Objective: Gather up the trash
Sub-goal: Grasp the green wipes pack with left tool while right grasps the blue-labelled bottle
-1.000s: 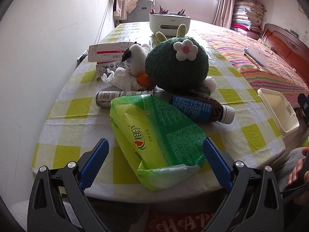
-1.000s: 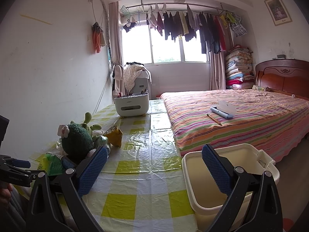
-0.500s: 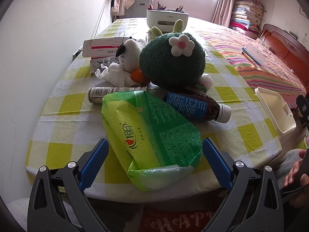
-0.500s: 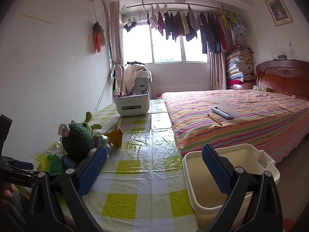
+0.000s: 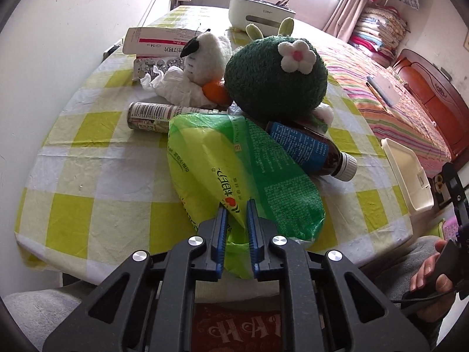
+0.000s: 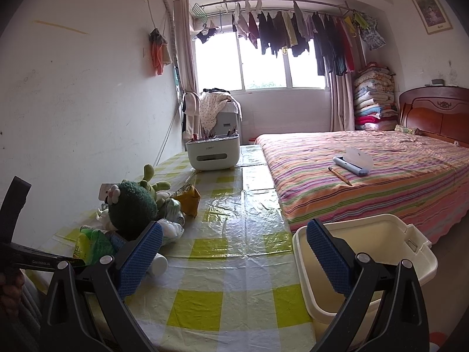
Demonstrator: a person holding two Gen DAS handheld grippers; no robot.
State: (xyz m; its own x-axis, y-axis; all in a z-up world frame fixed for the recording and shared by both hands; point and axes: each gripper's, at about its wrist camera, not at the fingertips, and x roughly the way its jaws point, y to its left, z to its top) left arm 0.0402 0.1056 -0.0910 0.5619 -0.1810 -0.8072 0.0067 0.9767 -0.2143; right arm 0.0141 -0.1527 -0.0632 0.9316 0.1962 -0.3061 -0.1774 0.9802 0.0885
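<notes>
A crumpled green plastic pack (image 5: 249, 170) lies at the near edge of the checked table (image 5: 88, 161). My left gripper (image 5: 236, 208) has its jaws closing, and its blue pads pinch the pack's near edge between them. Behind the pack lie a brown bottle (image 5: 310, 149), a barcoded tube (image 5: 152, 114) and a wad of white tissue (image 5: 173, 88). My right gripper (image 6: 233, 228) stands open above the table with nothing between its fingers, beside the cream bin (image 6: 410, 234) at the table's right edge.
A green plush toy (image 5: 275, 76) and a white one (image 5: 205, 55) sit amid the litter, with a medicine box (image 5: 155, 41) and blister pack (image 5: 152, 66) behind. A yellow wrapper (image 6: 187, 199) and a white organizer (image 6: 212, 152) lie further back. A striped bed (image 6: 381, 176) adjoins the table.
My left gripper's jaws have gone from wide open to pinched on the green pack's near edge. The right gripper has stayed open and in place.
</notes>
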